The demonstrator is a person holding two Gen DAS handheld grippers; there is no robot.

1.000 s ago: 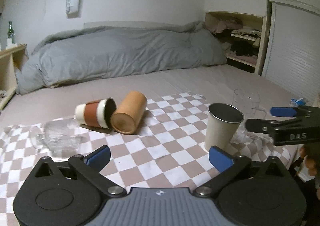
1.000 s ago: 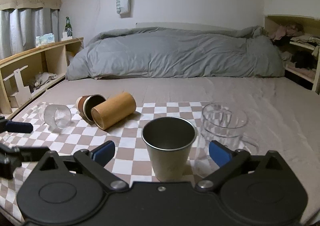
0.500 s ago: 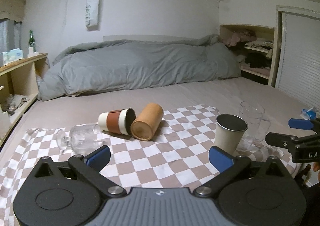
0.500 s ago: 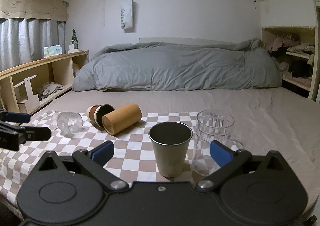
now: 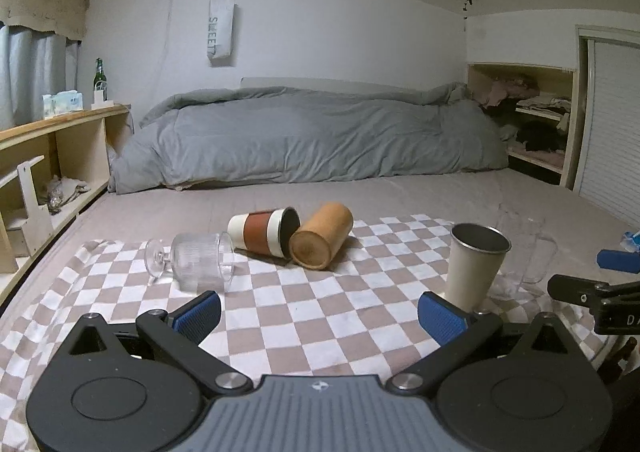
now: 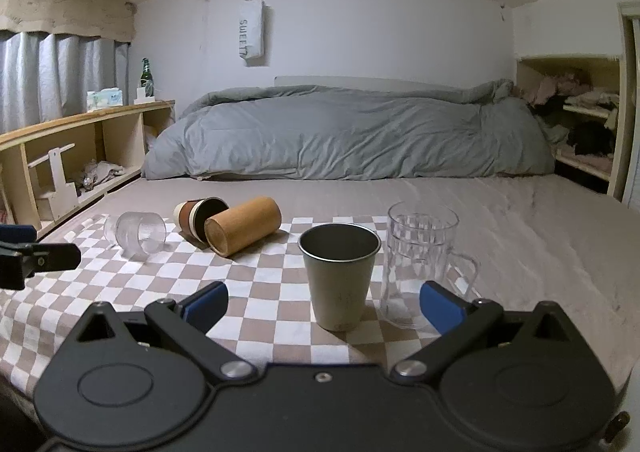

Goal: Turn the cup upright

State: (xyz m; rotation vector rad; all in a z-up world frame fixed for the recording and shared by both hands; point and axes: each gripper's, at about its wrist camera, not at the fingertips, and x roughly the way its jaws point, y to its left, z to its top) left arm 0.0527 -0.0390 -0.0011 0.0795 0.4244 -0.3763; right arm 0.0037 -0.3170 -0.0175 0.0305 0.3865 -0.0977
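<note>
On the checkered cloth (image 5: 320, 316) three cups lie on their sides: a ribbed stemmed glass (image 5: 192, 264) (image 6: 136, 236), a white cup with a brown sleeve (image 5: 266, 234) (image 6: 198, 214), and an orange-tan tumbler (image 5: 322, 240) (image 6: 242, 230). A metal cup (image 5: 476, 266) (image 6: 340, 280) and a clear glass mug (image 5: 524, 252) (image 6: 420, 256) stand upright at the right. My left gripper (image 5: 320, 316) is open and empty, near the cloth's front edge. My right gripper (image 6: 324, 304) is open and empty, just in front of the metal cup.
The cloth lies on a bed with a grey duvet (image 5: 312, 140) at the back. A wooden shelf (image 5: 52, 156) runs along the left; an open closet shelf (image 5: 528, 120) is at the right. The right gripper also shows in the left wrist view (image 5: 600, 288).
Both grippers have pulled back and tilted up from the cloth, so the cups look smaller and farther. The cups have not moved. Both grippers stayed open.
</note>
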